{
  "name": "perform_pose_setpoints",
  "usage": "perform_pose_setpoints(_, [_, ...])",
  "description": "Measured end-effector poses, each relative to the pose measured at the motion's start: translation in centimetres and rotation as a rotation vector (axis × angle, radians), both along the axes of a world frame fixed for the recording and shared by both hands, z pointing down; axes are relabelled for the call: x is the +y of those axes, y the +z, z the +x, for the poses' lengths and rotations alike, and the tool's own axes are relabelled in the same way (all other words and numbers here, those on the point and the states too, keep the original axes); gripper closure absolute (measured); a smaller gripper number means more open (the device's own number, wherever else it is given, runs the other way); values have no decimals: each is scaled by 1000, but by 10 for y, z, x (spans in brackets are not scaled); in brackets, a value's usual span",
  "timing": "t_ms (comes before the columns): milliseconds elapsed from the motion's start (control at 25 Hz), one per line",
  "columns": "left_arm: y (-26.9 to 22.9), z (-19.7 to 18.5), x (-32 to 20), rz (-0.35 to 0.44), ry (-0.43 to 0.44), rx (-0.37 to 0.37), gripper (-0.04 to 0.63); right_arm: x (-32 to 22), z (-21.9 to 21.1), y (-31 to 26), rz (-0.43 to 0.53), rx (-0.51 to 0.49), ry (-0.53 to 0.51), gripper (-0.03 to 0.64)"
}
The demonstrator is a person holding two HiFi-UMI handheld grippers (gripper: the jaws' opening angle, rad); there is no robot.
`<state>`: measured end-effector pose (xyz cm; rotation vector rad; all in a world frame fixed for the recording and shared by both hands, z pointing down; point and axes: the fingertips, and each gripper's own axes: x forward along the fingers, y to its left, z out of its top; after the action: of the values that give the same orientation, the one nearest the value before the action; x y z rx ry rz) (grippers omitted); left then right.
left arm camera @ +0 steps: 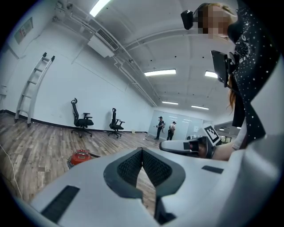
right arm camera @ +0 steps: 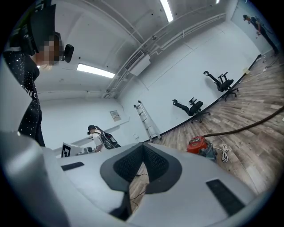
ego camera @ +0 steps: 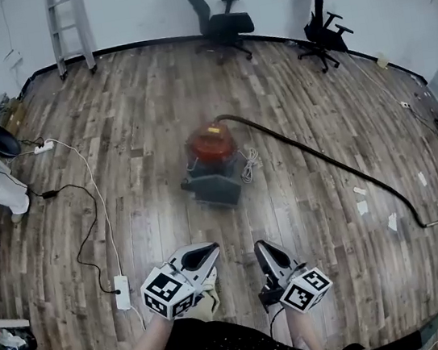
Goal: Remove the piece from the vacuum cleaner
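Wooden floor spreads out below me. Closest in, my left gripper and right gripper hover side by side, each with its jaws pressed together on nothing. Ahead of the fingertips and well apart from them sits one red vacuum cleaner, its single black hose trailing away beyond my right fingers. Farther off stand two office chairs and one ladder. Only the left gripper view shows two people standing far off.

Left gripper jaws meet with nothing between. The vacuum sits far left on the floor, two chairs beyond.
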<state>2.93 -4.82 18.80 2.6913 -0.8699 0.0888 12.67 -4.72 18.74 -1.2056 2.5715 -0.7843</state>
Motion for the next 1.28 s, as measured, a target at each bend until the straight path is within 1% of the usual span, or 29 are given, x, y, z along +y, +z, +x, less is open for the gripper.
perform_pose_setpoints(160, [-1,-9,-68,-11,3,3,587,-68,-5,-15,35,-39,10,606])
perform_pose_setpoints(320, [4,-10,-124,-29,13,14,586,-117,-3,-11,8,-50,24,606])
perform_pose_setpoints(480, [14,-5,-171,-36,52,5,588,-155,5,-6,-9,-46,62,606])
perform_pose_setpoints(560, [19,-6,-190,-46,63,-8,586,-169,8,-2,-24,-37,76,606])
perform_pose_setpoints(680, [28,-8,-217,-44,60,-20,588,-189,17,7,-22,19,86,606])
perform_pose_setpoints(800, [47,-12,-237,-28,66,-25,587,-211,23,25,-11,42,62,606])
perform_pose_setpoints(880, [69,-15,-253,-20,62,-14,586,-230,25,47,-2,39,33,606])
perform_pose_setpoints(960, [102,-16,-271,-12,45,-2,586,-253,28,82,1,42,8,606])
perform_pose_setpoints(1120, [186,-22,-317,20,23,14,586,-307,41,166,35,9,-15,606])
perform_pose_setpoints(1200, [232,-24,-341,42,22,33,586,-332,52,208,81,-18,-18,606])
perform_pose_setpoints(1280, [275,-26,-364,78,14,39,586,-351,63,250,146,-3,-30,604])
